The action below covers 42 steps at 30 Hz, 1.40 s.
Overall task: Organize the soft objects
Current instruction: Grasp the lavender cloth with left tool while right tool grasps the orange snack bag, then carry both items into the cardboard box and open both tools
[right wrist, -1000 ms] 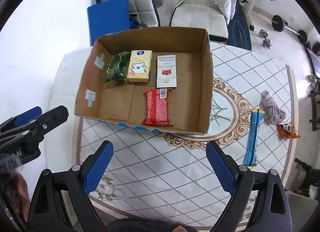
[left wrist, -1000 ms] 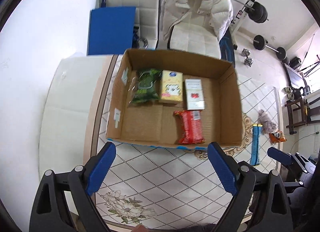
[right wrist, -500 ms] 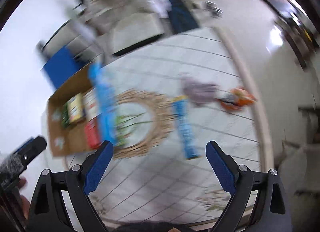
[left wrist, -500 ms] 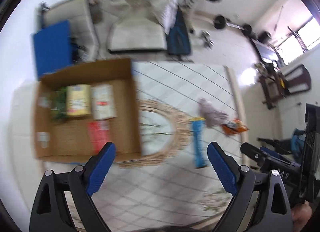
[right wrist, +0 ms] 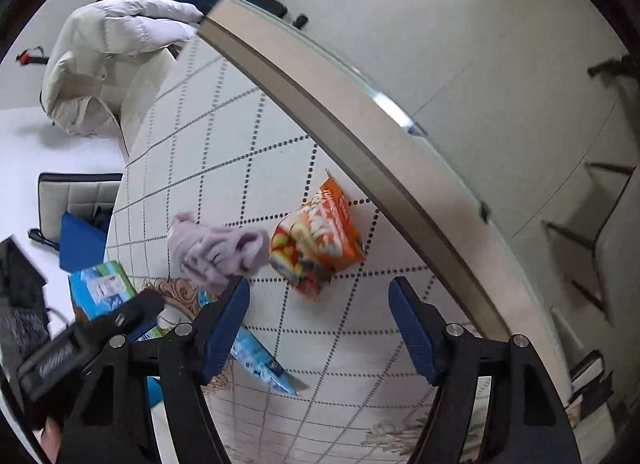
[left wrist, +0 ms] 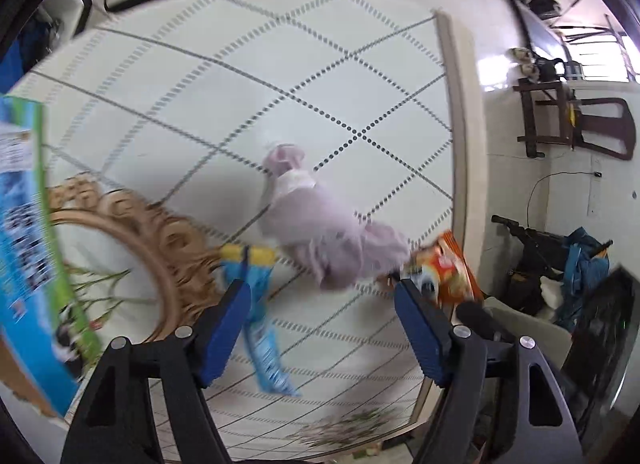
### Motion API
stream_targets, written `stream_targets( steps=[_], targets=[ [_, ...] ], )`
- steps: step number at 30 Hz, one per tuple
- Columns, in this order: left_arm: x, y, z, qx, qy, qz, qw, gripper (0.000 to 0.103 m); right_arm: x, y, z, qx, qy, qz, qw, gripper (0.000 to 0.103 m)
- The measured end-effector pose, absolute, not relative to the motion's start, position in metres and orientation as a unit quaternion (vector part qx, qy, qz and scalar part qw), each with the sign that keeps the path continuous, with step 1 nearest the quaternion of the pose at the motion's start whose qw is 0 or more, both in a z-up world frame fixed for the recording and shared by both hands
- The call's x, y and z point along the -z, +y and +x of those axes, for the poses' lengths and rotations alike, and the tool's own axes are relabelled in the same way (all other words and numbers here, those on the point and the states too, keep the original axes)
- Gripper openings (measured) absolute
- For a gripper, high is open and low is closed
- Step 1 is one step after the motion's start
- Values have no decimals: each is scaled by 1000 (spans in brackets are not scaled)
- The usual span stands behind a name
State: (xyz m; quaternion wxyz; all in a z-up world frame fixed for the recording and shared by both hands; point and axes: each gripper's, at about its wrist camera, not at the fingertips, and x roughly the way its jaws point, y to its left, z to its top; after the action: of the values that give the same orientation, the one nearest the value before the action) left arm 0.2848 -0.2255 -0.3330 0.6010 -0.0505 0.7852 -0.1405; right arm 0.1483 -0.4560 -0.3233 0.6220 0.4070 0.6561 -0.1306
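A crumpled pale purple cloth [left wrist: 320, 232] lies on the white patterned table, also in the right wrist view [right wrist: 216, 252]. An orange snack bag [right wrist: 320, 244] lies beside it near the table's rim, also in the left wrist view [left wrist: 448, 268]. A long blue packet [left wrist: 260, 328] lies to the cloth's left, also in the right wrist view [right wrist: 260, 360]. My left gripper [left wrist: 322, 328] is open and empty, just short of the cloth. My right gripper [right wrist: 320, 320] is open and empty, just short of the snack bag.
The cardboard box's printed outer wall [left wrist: 28, 248] stands at the far left, also in the right wrist view [right wrist: 104, 288]. The table's beige rim [right wrist: 360, 136] runs close to the snack bag. A chair with a white jacket [right wrist: 112, 56] stands beyond the table.
Both grippers have swung right, away from the cardboard box, and come down close to the cloth, blue packet and snack bag. Both stay open.
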Motion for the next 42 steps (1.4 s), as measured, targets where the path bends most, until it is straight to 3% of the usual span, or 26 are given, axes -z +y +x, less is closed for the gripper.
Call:
stream_targets(
  steps=[11, 12, 13, 15, 19, 25, 33, 42],
  targets=[
    [386, -260, 305, 101, 815, -34, 570, 75, 374, -455, 174, 113, 673, 436, 587, 74],
    [385, -263, 305, 103, 810, -21, 576, 74, 377, -454, 175, 115, 675, 433, 586, 72],
    [383, -268, 303, 106, 804, -4, 585, 70, 380, -452, 176, 115, 681, 428, 583, 62],
    [377, -275, 300, 110, 794, 22, 598, 53, 382, -448, 176, 113, 683, 425, 583, 62],
    [372, -285, 285, 132, 783, 66, 604, 50, 378, -439, 178, 116, 691, 399, 592, 45],
    [342, -280, 265, 149, 755, 73, 634, 49, 372, -436, 177, 105, 689, 396, 598, 42],
    [278, -232, 256, 175, 719, 29, 672, 49, 308, -416, 180, 70, 664, 369, 647, 41],
    [176, -115, 253, 168, 643, -3, 747, 49, 198, -309, 201, -27, 639, 286, 713, 41]
  ],
)
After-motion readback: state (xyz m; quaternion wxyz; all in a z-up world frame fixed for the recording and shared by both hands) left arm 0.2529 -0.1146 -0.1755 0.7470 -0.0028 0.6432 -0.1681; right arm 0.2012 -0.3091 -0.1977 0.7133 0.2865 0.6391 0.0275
